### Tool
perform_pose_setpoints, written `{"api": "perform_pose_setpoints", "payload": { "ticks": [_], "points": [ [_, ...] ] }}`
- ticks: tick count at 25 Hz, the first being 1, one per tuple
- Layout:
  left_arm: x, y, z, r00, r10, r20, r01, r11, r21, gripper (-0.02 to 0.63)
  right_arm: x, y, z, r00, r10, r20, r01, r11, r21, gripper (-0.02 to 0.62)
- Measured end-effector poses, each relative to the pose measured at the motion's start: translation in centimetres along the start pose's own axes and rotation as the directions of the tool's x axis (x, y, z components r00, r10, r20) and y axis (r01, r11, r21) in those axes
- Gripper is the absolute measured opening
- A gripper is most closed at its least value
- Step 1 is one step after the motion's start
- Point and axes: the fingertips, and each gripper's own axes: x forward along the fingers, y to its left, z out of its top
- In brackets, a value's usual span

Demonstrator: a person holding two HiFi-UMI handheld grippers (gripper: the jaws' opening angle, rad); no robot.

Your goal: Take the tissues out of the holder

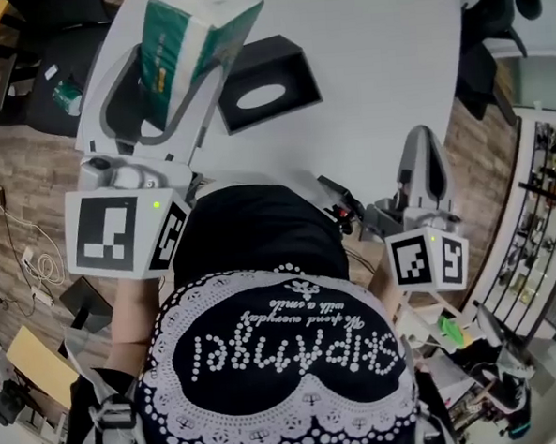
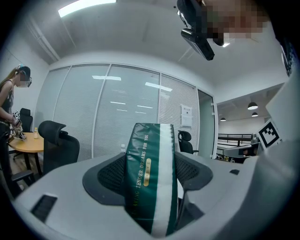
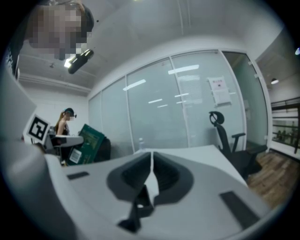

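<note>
While the left gripper clamps the green tissue pack at the head view's upper left, its own view shows gold print: "TENDER DREAMS FOR YOU". Only the head view shows the black tissue holder on the white table, the pack outside it. The right gripper has its jaws together on nothing.

A: Finish on the tissue pack?
B: Glossy green plastic film, smooth, with a white band down it.
A: The holder?
B: Black, matt, smooth-faced; material not determinable.
A: The left gripper?
B: Pale grey plastic shell, satin. Jaws lined with dark pads, finely pitted.
A: The desk?
B: White, smooth, matt. The floor beside it shows wood-grain planks.
</note>
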Motion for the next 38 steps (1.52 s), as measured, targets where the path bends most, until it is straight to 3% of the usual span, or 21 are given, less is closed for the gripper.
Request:
{"api": "perform_pose_setpoints", "payload": {
  "ticks": [38],
  "points": [
    [-3.1,-1.2,-4.1,0.996,-0.041,-0.084,0.041,0.999,-0.004,0.342,-1.5,0.2,-1.9,1.0,-0.014,-0.021,0.014,1.0,0.011,0.035]
  ]
}}
